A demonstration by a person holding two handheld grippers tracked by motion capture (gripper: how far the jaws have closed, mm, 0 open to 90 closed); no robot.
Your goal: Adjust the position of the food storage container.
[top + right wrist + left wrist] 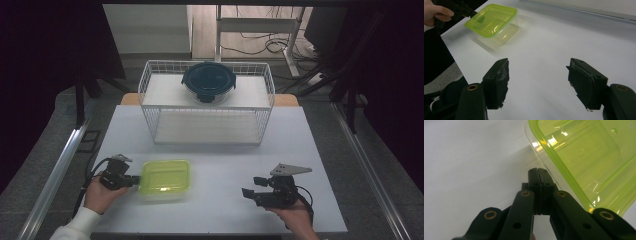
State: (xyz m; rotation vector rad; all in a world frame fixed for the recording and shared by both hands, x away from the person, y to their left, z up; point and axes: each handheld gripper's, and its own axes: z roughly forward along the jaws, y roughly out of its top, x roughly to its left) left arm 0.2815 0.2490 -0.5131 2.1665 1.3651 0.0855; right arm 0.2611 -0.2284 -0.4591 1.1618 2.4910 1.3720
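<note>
A clear box with a lime-green lid (165,177) (584,152) (491,18) lies on the white table at the front left. In the right gripper view it looks slightly blurred. My left gripper (135,181) (537,170) (461,8) lies level at the box's left edge. Its jaws are pressed together with nothing between them, and their tips sit against the lid's rim. At the front right my right gripper (252,186) (539,67) is held above bare table, pointing left toward the box. It stands open and holds nothing.
A white wire rack (207,117) stands at the back middle of the table (225,160). A round container with a dark blue clip lid (209,80) sits on its top shelf. The table's front edge runs just under both hands.
</note>
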